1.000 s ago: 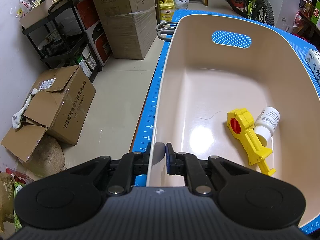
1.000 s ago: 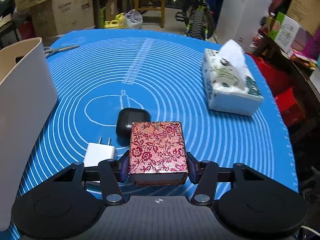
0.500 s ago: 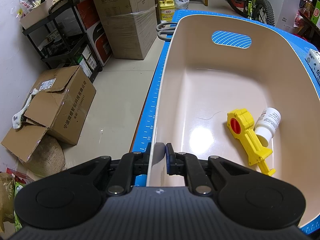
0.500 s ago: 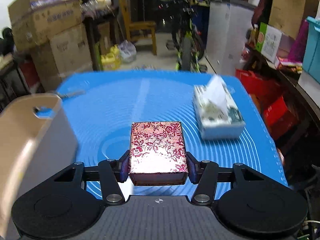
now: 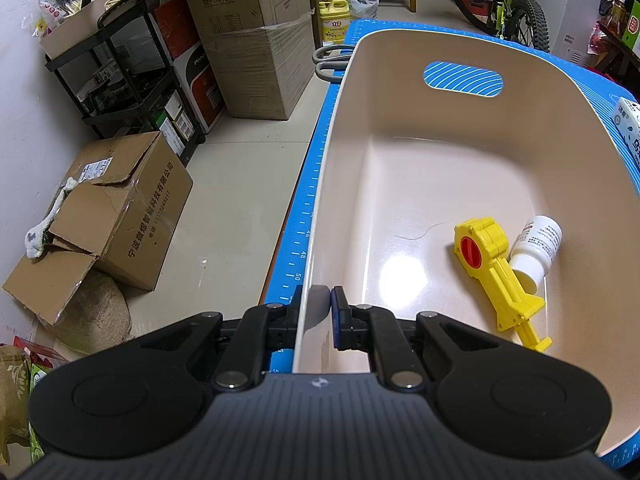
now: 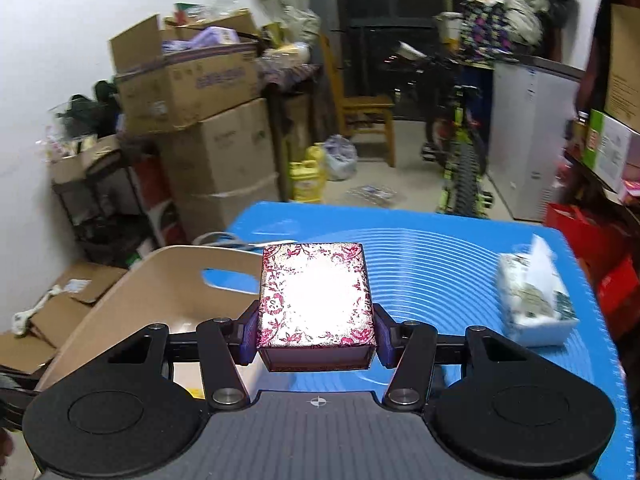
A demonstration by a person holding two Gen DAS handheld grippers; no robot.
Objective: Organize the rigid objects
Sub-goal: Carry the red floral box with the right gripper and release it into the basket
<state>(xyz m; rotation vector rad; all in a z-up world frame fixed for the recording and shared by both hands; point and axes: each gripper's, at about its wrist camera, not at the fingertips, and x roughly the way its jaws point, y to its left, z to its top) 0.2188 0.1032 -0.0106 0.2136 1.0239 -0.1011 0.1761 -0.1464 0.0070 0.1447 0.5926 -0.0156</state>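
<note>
The right gripper point(image 6: 316, 334) is clamped on the two side faces of the red floral box point(image 6: 316, 300), held lid-up above the blue mat point(image 6: 440, 256), its long axis running away from the camera. The beige bin point(image 6: 152, 280) lies to the box's left and lower, so the coming move likely turns on carrying the box leftward over the rim. The left gripper point(image 5: 316, 314) pinches the bin's near-left wall point(image 5: 316, 240), steadying it; a yellow toy point(image 5: 496, 272) and white bottle point(image 5: 536, 246) lie inside at the near right.
</note>
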